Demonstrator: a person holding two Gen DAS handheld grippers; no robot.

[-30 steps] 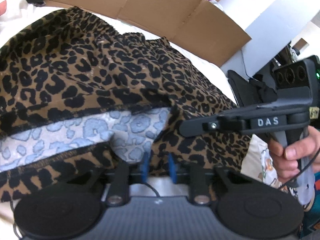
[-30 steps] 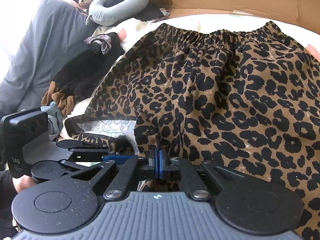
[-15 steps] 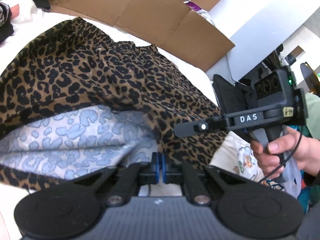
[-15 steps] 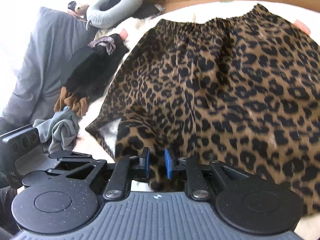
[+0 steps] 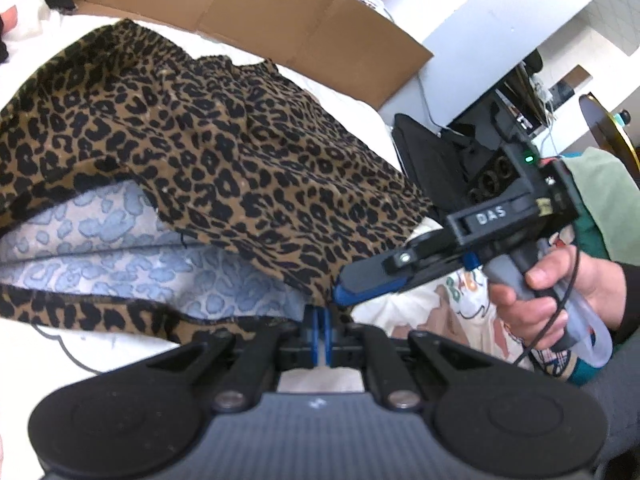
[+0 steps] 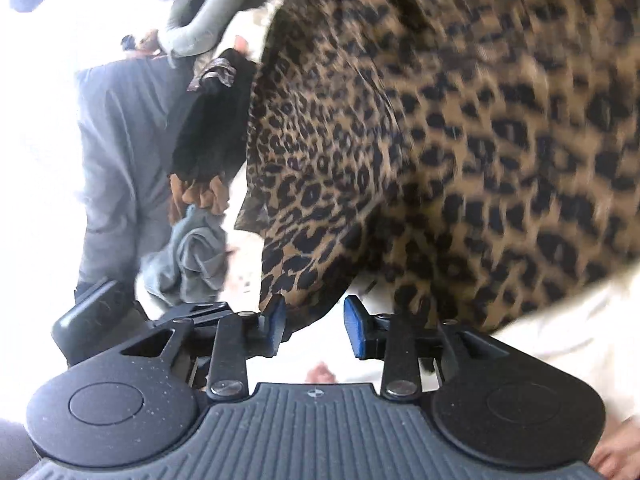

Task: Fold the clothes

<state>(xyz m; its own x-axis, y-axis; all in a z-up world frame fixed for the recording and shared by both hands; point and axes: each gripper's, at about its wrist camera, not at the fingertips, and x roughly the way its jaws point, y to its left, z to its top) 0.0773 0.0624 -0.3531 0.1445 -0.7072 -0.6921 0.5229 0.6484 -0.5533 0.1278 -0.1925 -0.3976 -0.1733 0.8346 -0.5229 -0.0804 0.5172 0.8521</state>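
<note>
A leopard-print skirt [image 5: 240, 152] lies on a white bed, its near hem lifted so the pale blue inside [image 5: 120, 248] shows. My left gripper [image 5: 321, 332] is shut on the skirt's hem corner. In the left wrist view the right gripper [image 5: 352, 284] sits just right of that corner, held by a hand [image 5: 560, 300]. In the right wrist view, which is blurred, the skirt [image 6: 460, 140] fills the frame, and my right gripper [image 6: 315, 324] stands open with its blue pads at the hem edge, holding nothing.
Flattened cardboard [image 5: 256, 12] lines the far side of the bed. A pile of dark, brown and grey clothes [image 6: 204, 168] lies left of the skirt, beside a grey pillow [image 6: 116, 160]. A printed white cloth [image 5: 452, 304] lies under the right gripper.
My left gripper closed on the hem and lifted it, showing more of the inside. The right gripper let go of the skirt, opened wide and drew back.
</note>
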